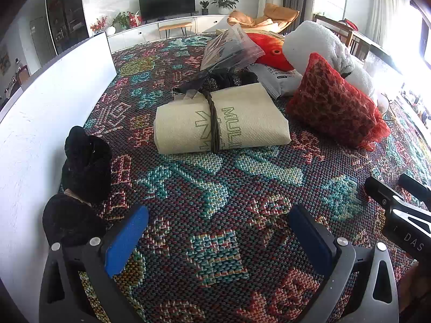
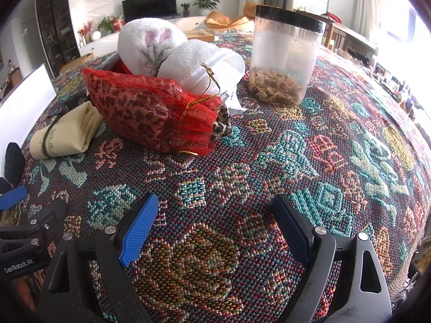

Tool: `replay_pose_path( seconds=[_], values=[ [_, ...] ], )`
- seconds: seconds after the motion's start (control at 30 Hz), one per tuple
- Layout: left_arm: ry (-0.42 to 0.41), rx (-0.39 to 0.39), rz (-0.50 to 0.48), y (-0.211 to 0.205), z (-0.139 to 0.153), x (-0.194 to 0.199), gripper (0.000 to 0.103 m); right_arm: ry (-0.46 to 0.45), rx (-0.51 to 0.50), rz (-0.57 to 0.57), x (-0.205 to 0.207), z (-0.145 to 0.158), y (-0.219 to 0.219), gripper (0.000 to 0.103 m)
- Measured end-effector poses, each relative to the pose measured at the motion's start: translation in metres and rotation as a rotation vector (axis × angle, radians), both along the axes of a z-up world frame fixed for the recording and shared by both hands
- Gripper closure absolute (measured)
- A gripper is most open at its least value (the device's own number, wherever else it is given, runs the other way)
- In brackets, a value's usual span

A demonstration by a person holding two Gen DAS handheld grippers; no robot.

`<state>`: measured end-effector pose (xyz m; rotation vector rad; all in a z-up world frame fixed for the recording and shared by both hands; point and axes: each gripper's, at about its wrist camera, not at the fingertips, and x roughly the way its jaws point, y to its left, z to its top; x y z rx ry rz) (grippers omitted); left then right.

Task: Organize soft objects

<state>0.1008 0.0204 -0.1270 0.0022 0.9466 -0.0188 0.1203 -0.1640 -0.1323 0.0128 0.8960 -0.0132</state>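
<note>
On the patterned woven cloth (image 1: 215,188) lie soft objects. A cream folded cloth tied with a dark cord (image 1: 221,119) sits in the middle; it also shows at the left of the right wrist view (image 2: 67,132). A red mesh pouch (image 1: 334,105) (image 2: 150,113) lies to its right, against a white rolled towel (image 1: 323,45) (image 2: 150,45). Two black soft lumps (image 1: 86,161) rest by the white wall on the left. My left gripper (image 1: 215,237) is open and empty above the cloth. My right gripper (image 2: 215,228) is open and empty too.
A clear jar with a black lid (image 2: 285,53) stands at the back right. A crinkled plastic bag (image 1: 231,48), an orange plush (image 1: 272,51) and a grey packet (image 1: 280,78) lie behind the cream cloth. A white wall panel (image 1: 40,123) borders the left.
</note>
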Motion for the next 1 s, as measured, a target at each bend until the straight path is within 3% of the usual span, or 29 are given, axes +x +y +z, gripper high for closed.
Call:
replay_pose_path(
  seconds=[1.0],
  values=[
    [0.000,0.001,0.000,0.000,0.000,0.000,0.000,-0.011,0.000,-0.002,-0.007,-0.001,0.007,0.013]
  ],
)
